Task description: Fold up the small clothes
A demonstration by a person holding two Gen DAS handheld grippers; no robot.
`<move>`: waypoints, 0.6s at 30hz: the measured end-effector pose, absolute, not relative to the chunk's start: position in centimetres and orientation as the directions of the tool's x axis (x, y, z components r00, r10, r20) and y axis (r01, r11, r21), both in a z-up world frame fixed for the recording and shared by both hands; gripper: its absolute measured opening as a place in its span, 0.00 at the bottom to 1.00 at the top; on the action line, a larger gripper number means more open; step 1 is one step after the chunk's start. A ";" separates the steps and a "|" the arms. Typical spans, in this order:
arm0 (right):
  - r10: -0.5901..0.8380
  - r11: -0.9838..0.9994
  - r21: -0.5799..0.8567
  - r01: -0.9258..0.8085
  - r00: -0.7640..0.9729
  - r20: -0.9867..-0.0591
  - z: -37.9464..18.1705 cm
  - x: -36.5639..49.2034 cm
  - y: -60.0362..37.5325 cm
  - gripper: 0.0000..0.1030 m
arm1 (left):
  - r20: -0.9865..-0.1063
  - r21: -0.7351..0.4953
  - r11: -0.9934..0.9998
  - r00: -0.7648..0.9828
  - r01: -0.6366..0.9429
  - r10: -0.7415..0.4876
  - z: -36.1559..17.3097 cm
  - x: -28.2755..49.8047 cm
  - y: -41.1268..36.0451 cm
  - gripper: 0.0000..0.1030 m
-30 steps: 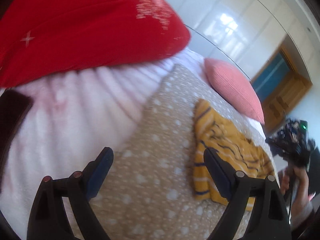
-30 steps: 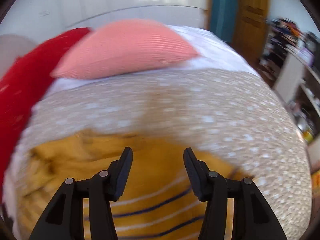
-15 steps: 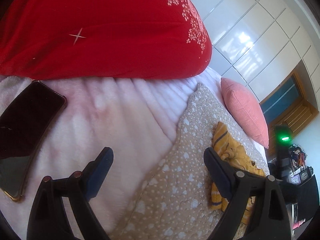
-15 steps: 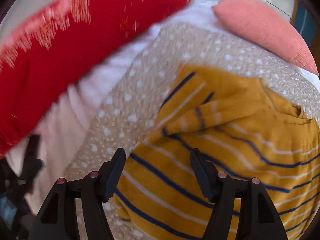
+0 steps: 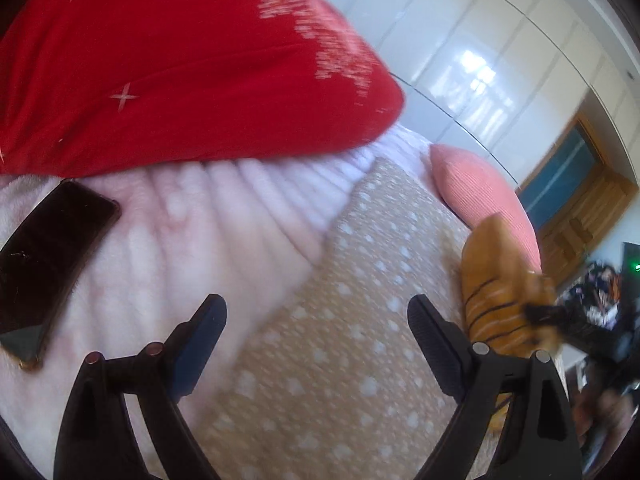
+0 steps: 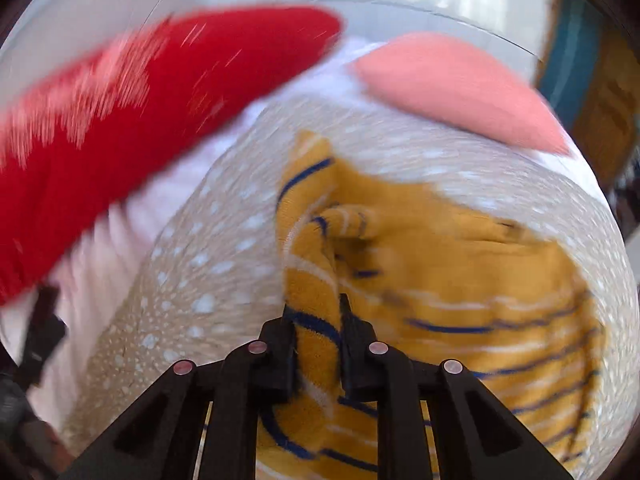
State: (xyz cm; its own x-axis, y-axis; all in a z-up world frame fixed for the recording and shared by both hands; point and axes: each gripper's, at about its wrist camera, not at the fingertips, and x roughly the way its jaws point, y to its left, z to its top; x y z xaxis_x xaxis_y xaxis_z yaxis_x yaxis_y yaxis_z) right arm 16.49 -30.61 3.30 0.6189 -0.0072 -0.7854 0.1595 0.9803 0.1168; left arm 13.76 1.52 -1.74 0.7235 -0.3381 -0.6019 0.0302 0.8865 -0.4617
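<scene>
A small mustard-yellow garment with navy and white stripes (image 6: 440,264) lies crumpled on a beige blanket with white dots (image 6: 192,288). My right gripper (image 6: 316,320) is shut on the garment's near left edge, and a fold of cloth stands up between its fingers. In the left wrist view the garment (image 5: 496,296) is at the right, lifted at one end by the right gripper (image 5: 548,314). My left gripper (image 5: 316,320) is open and empty above the blanket (image 5: 360,320), well left of the garment.
A large red pillow (image 5: 180,68) lies at the back left and a pink pillow (image 5: 484,196) at the back right. A dark phone (image 5: 48,256) lies on the pale pink fleece (image 5: 192,232) to the left. White wardrobe doors stand behind.
My right gripper has closed on the garment's edge and pulled a fold of it up. My left gripper stays open and has swung a little to the right.
</scene>
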 end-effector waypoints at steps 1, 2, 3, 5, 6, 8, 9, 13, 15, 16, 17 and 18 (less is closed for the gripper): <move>0.004 0.968 0.161 0.190 0.635 -0.773 3.9 14.9 -33.6 0.15 | -0.597 -0.453 0.890 0.724 0.054 -0.347 -1.5 13.1 0.6 0.89; -0.001 0.957 0.185 0.222 0.644 -0.765 4.1 13.4 -36.2 0.15 | -0.596 -0.446 0.892 0.721 0.069 -0.354 -1.4 12.7 0.0 0.89; -0.017 0.942 0.205 0.265 0.649 -0.761 4.1 11.7 -39.0 0.13 | -0.600 -0.437 0.894 0.710 0.094 -0.368 -1.3 12.2 -1.1 0.89; -0.028 0.905 0.252 0.343 0.639 -0.768 2.8 8.3 -44.3 0.10 | -0.611 -0.427 0.893 0.685 0.138 -0.398 -1.1 11.3 -3.0 0.89; -0.033 0.885 0.269 0.380 0.628 -0.778 1.7 6.6 -46.7 0.10 | -0.617 -0.418 0.892 0.667 0.173 -0.418 -1.0 10.7 -4.5 0.89; -0.052 0.847 0.284 0.449 0.603 -0.796 -0.8 3.9 -50.8 0.10 | -0.632 -0.387 0.892 0.637 0.235 -0.441 -0.7 9.8 -7.2 0.89; -0.059 0.823 0.299 0.482 0.596 -0.801 -2.0 2.5 -52.6 0.08 | -0.640 -0.371 0.891 0.623 0.262 -0.450 -0.6 9.5 -8.4 0.89; -0.027 0.688 0.426 0.588 0.607 -0.794 -5.8 -2.8 -59.1 0.10 | -0.669 -0.334 0.864 0.550 0.378 -0.500 -0.2 8.6 -13.8 0.89; 0.005 0.644 0.507 0.573 0.659 -0.752 -6.4 -4.6 -60.6 0.10 | -0.667 -0.373 0.816 0.484 0.441 -0.567 0.1 8.8 -16.4 0.89; 0.024 0.634 0.542 0.552 0.687 -0.726 -6.4 -5.2 -61.1 0.14 | -0.664 -0.392 0.793 0.454 0.466 -0.595 0.2 9.1 -17.6 0.91; 0.043 0.630 0.570 0.527 0.709 -0.704 -6.3 -5.5 -61.3 0.31 | -0.661 -0.406 0.774 0.429 0.487 -0.616 0.0 9.4 -18.7 0.95; 0.067 0.631 0.597 0.496 0.732 -0.678 -6.1 -5.6 -61.4 0.55 | -0.658 -0.423 0.745 0.391 0.515 -0.644 -0.2 10.0 -20.3 0.95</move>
State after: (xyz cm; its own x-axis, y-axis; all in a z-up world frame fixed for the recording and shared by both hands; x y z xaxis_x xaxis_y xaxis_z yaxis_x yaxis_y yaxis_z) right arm -5.62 -61.39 -6.13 0.7323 0.0665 -0.6777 0.4956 0.6305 0.5974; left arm 9.98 -20.27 -0.18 0.3909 -0.6441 -0.6576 0.5153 0.7451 -0.4234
